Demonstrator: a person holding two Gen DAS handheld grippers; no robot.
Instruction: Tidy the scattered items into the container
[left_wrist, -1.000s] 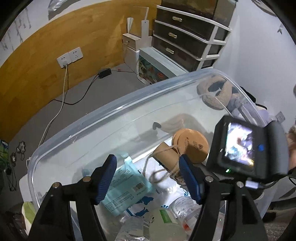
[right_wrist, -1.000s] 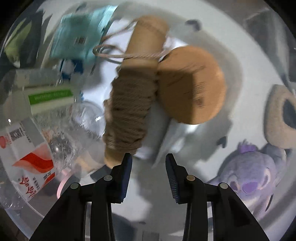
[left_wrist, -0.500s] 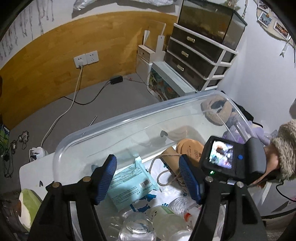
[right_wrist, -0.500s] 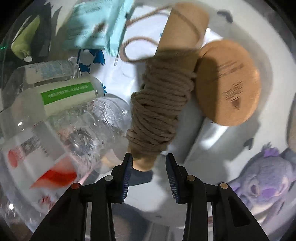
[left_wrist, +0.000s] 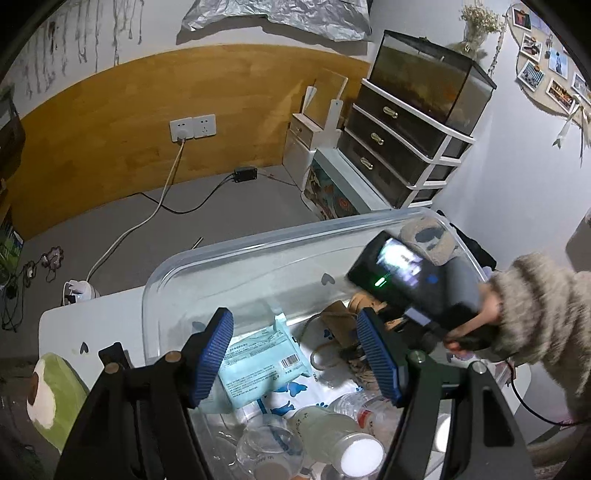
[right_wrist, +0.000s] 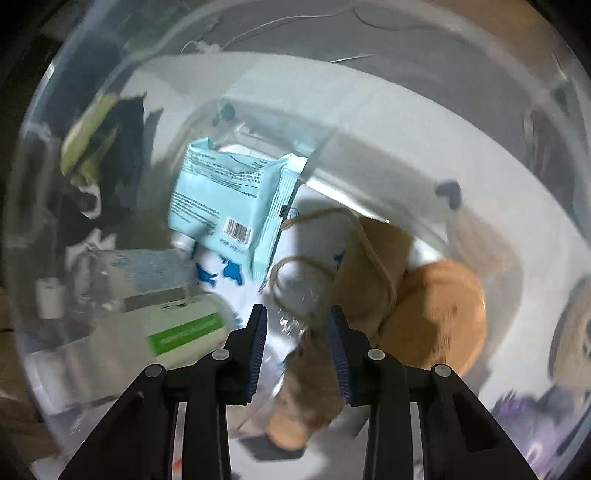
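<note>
The clear plastic container (left_wrist: 258, 254) sits on a white table (left_wrist: 92, 317) and already holds the gathered items: a light-blue wipes pack (right_wrist: 229, 206) leaning toward its back wall, a twine spool on a cardboard tube (right_wrist: 373, 266) with a loose loop of cord, a round cork disc (right_wrist: 443, 314) touching the spool, and a white bottle with a green label (right_wrist: 173, 332) among clear plastic bottles (left_wrist: 354, 402) at the near end. The left gripper (left_wrist: 295, 362) hangs over the near rim, jaws spread wide and empty. The right gripper (right_wrist: 297, 343) is inside the container just above the spool, jaws parted, holding nothing. A hand in a fuzzy sleeve (left_wrist: 535, 302) grips its handle. A green-and-white object (left_wrist: 51, 391) lies off the table's left end
</note>
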